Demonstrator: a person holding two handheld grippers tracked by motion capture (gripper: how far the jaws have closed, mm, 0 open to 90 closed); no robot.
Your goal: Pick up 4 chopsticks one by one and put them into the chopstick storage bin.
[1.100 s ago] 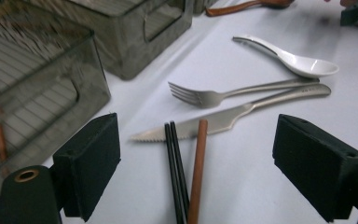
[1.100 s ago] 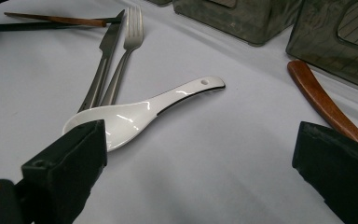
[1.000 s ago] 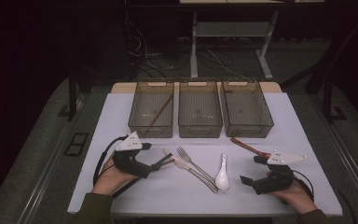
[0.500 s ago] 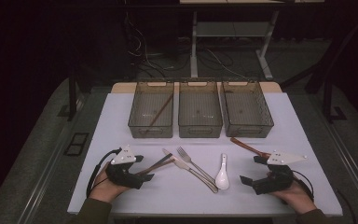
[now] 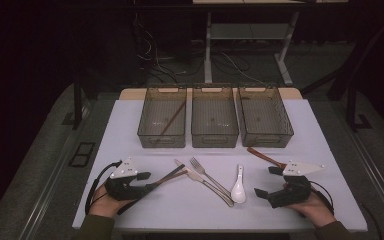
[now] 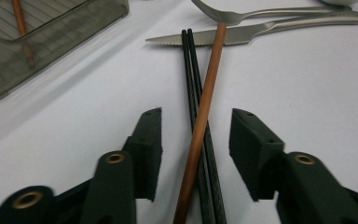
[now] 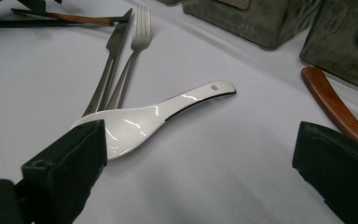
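A brown chopstick lies across a pair of black chopsticks on the white table. My left gripper is open, low over the table, with one jaw on each side of these sticks and not touching them. From above, the left gripper sits near the front left, pointing right along the chopsticks. My right gripper is wide open at the front right. A white spoon lies just ahead of its left jaw.
A knife and a fork lie crossed at the table's middle, beside the spoon. A curved brown wooden handle lies by the right gripper. Three smoky bins stand at the back; the left one holds a brown chopstick.
My left gripper has drawn back toward the table's front edge and lowered, so its open jaws now straddle the near ends of the chopsticks. The right gripper has stayed put.
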